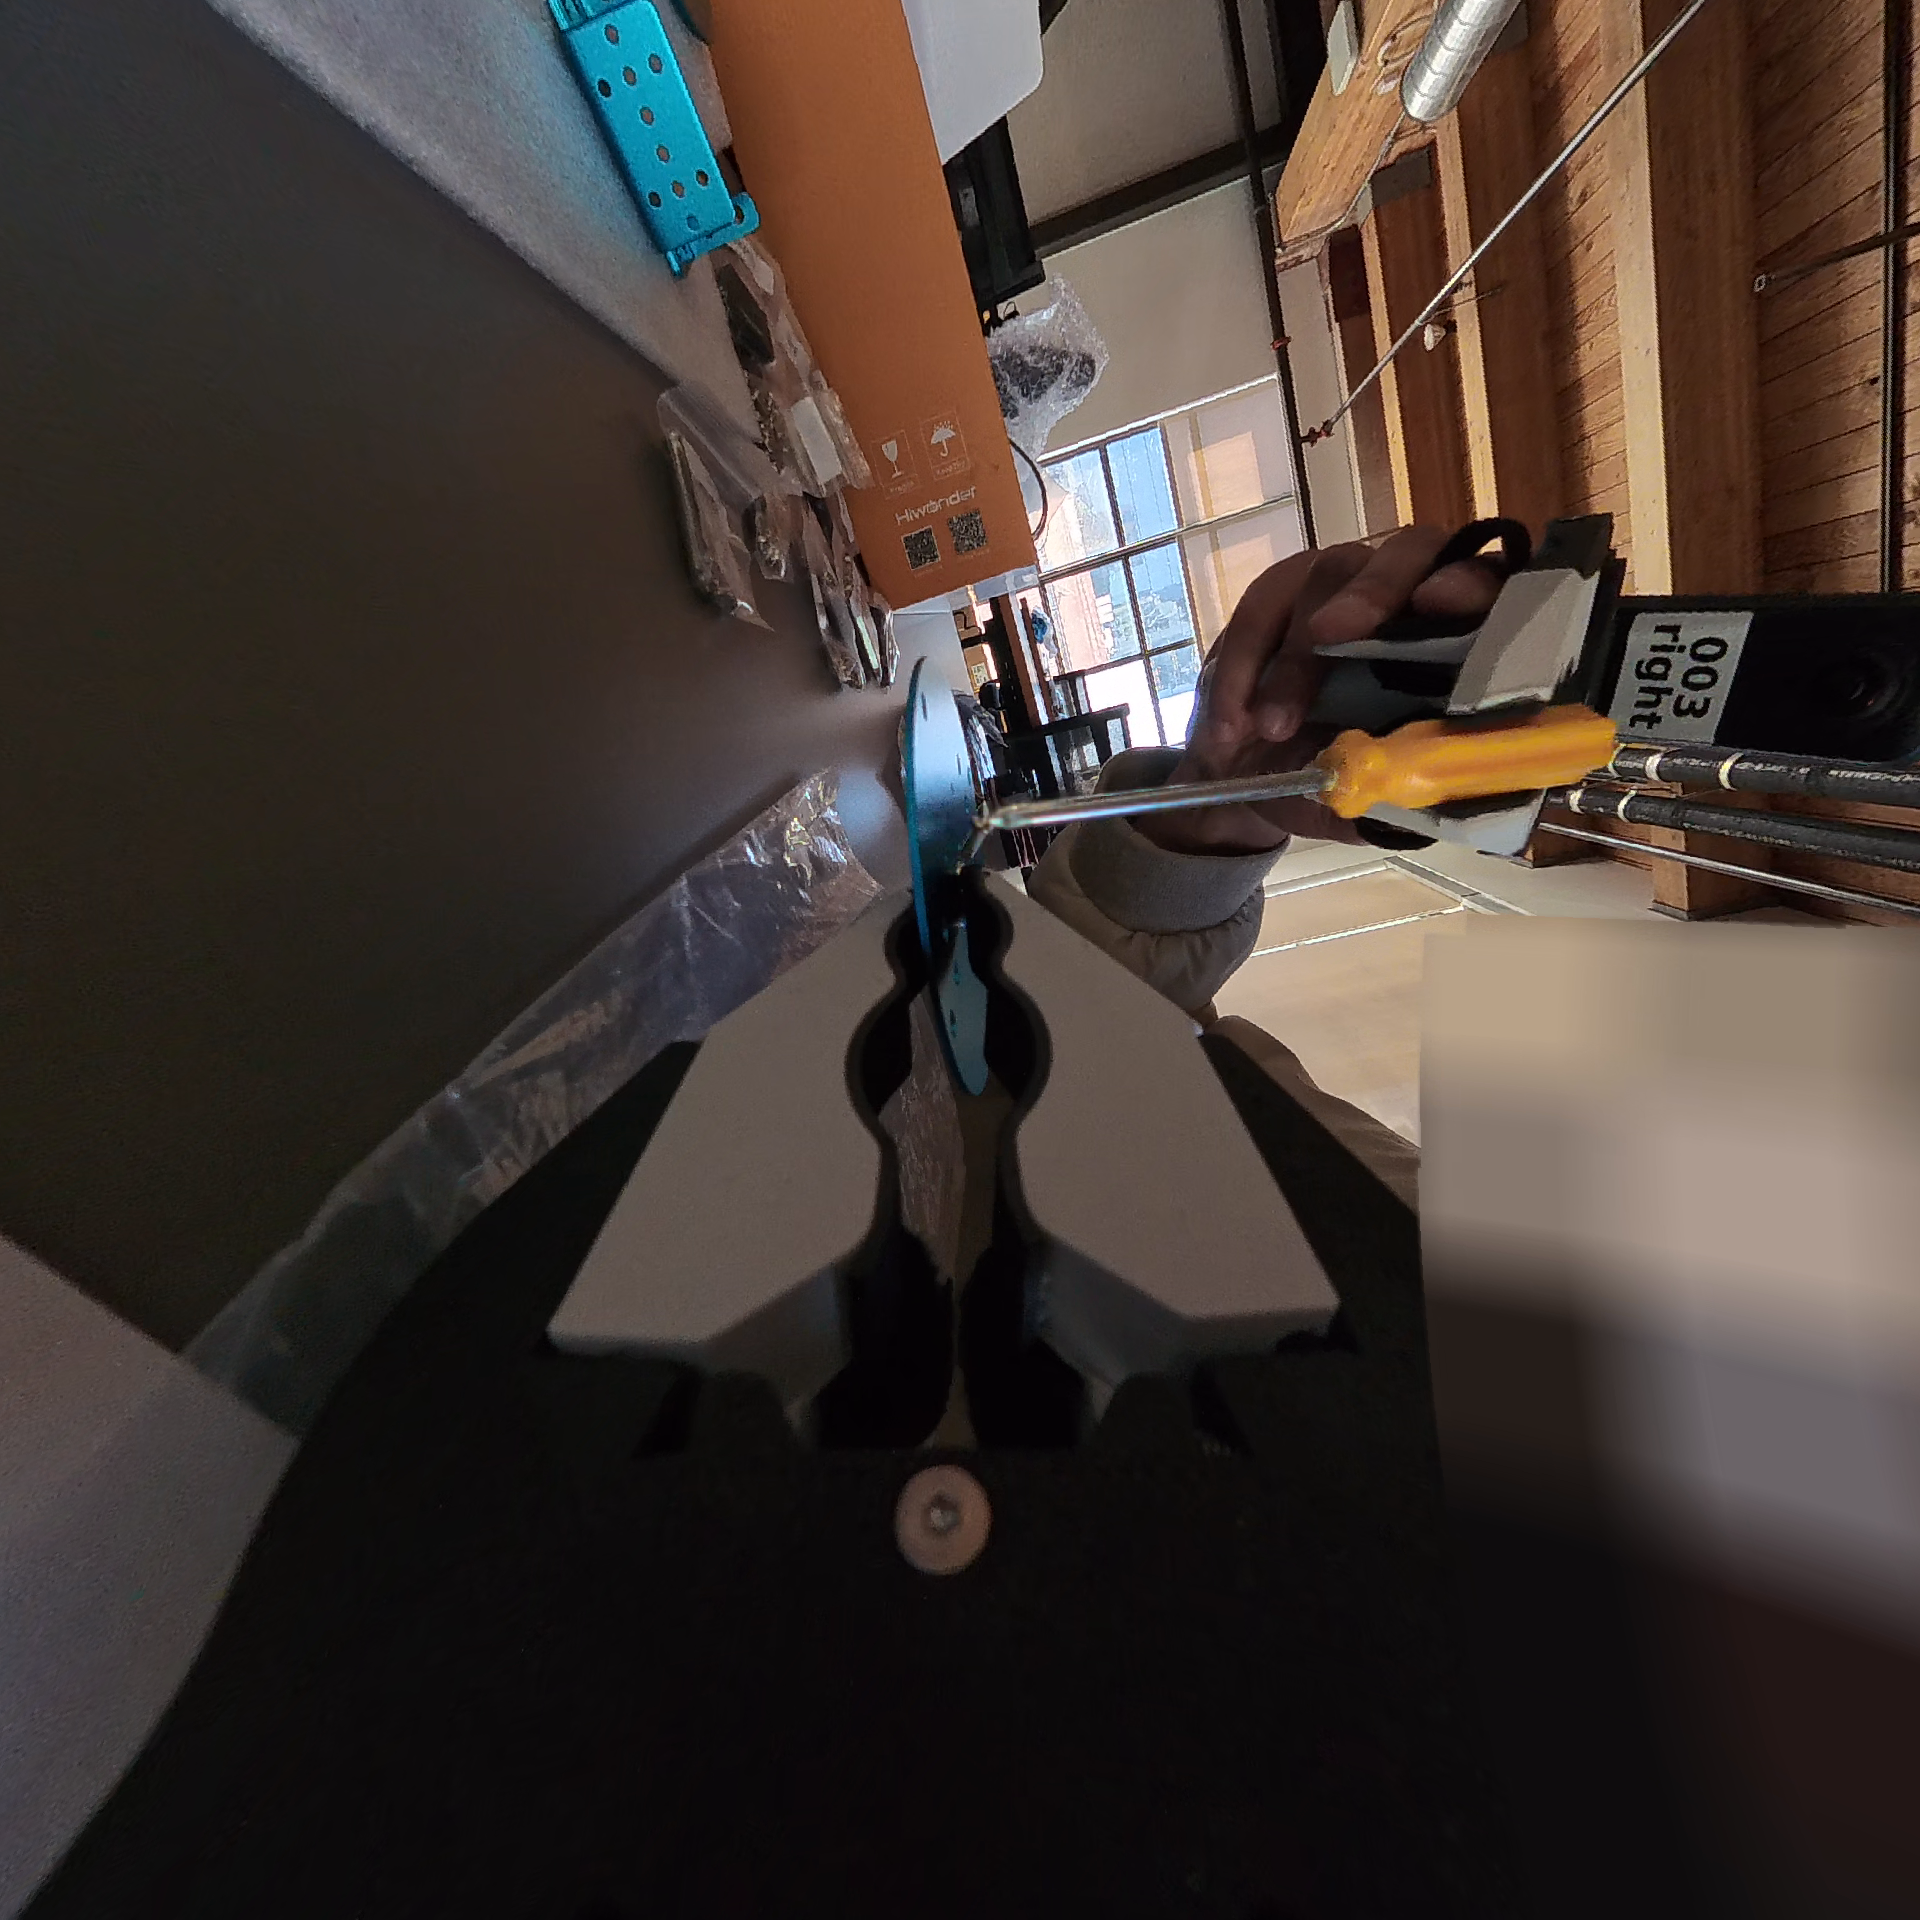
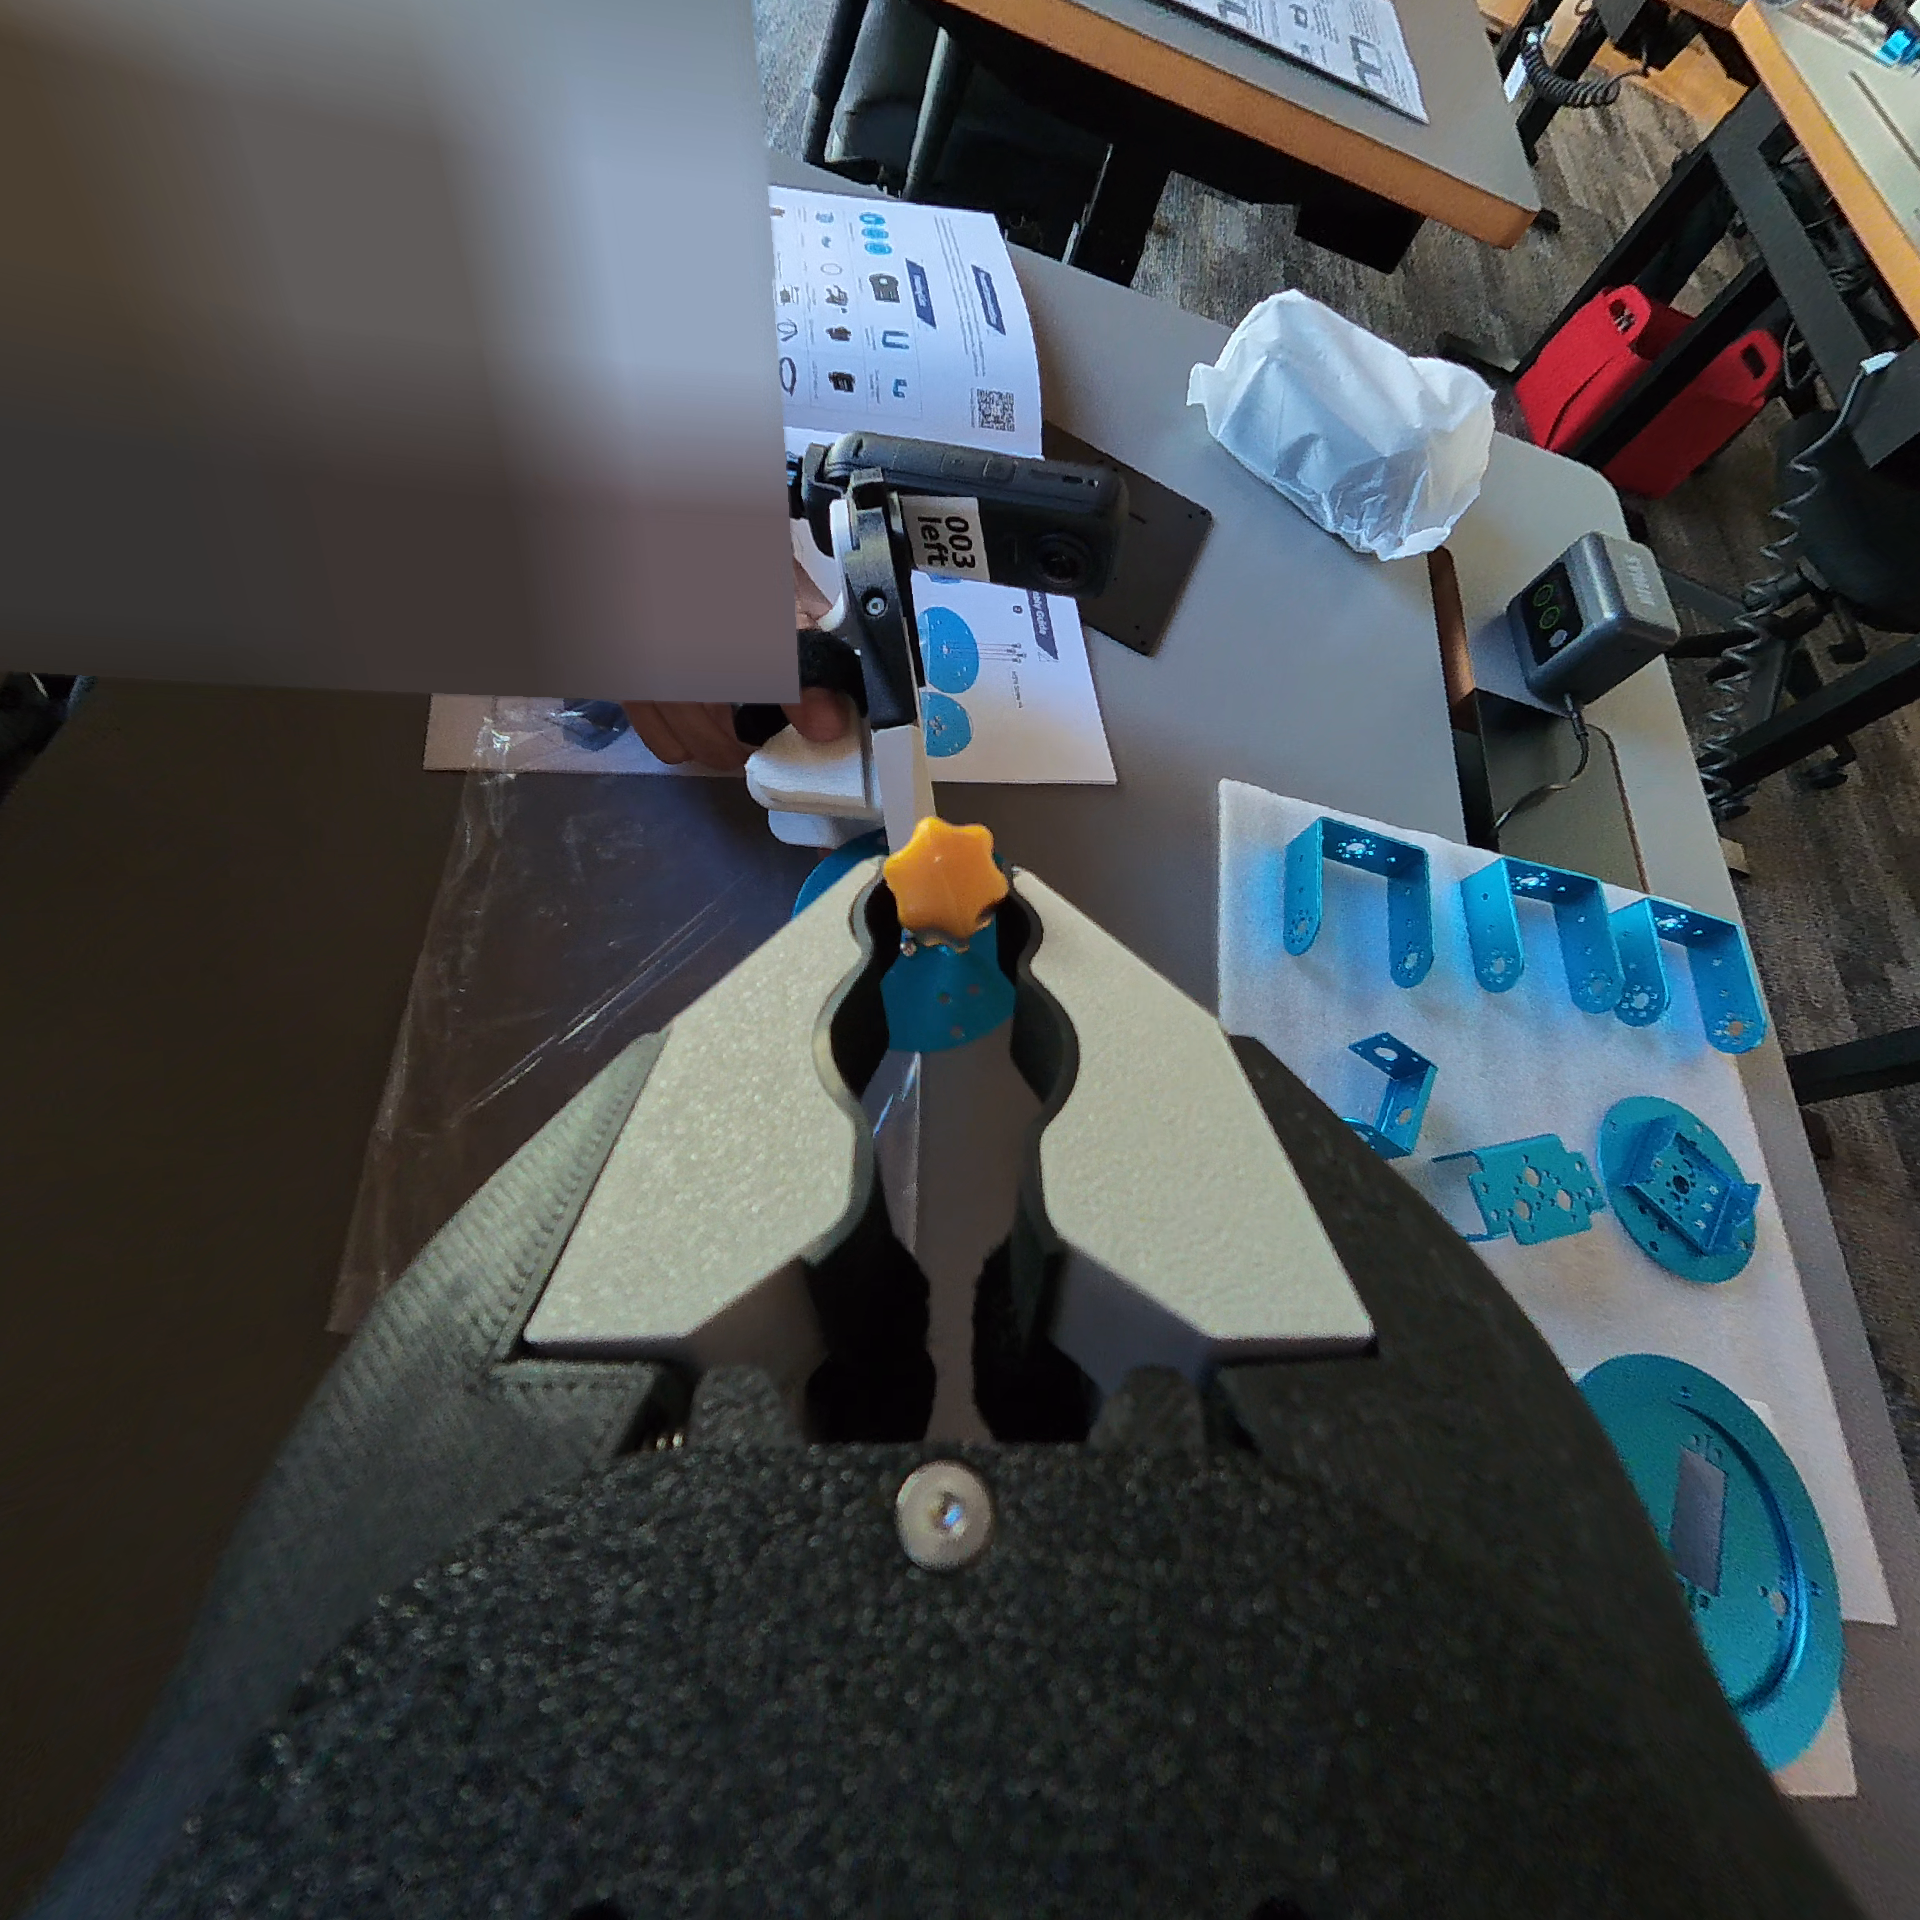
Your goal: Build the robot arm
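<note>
Screwdriver point(image 1: 1455, 769) in right claw point(image 2: 948, 904); labels unquoted.

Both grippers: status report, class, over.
Left gripper shut on thin round blue metal plate, held on edge. Right gripper shut on orange-handled screwdriver, tip at the plate. Nothing between.

The left wrist view is rolled sideways, low beside the surface point(image 1: 312, 623), looking close along its jaws at a blue disc point(image 1: 940, 769) toward distant windows. The right wrist view looks steeply down over its jaws at the surface point(image 2: 1278, 675). Both share the disc point(image 2: 945, 1003) and the orange-handled screwdriver point(image 1: 1455, 764) point(image 2: 943, 883).
</note>
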The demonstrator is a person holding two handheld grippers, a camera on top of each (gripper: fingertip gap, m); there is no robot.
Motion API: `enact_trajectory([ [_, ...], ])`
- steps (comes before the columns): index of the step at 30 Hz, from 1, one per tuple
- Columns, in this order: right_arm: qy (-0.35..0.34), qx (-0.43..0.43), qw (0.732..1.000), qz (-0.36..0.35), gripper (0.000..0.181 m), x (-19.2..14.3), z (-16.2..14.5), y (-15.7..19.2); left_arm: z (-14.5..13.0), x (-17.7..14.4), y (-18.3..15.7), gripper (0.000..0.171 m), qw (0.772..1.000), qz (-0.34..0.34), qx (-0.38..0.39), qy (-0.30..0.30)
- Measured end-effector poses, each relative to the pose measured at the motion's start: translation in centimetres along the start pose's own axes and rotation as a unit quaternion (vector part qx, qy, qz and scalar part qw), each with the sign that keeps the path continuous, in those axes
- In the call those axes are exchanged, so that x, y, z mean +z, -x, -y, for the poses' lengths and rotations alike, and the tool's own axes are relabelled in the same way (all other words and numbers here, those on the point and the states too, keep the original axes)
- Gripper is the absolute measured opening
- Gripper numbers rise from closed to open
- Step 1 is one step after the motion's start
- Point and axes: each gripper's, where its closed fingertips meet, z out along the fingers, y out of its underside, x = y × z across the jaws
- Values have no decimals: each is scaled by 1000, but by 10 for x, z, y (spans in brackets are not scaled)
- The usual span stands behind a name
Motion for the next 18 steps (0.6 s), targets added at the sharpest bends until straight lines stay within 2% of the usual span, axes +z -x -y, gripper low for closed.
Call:
enact_trajectory([
  [18, 4, -4, 1000, 5, 17, 0, 1, 4, 0, 0, 0, 6, 1000, 0, 0, 0],
])
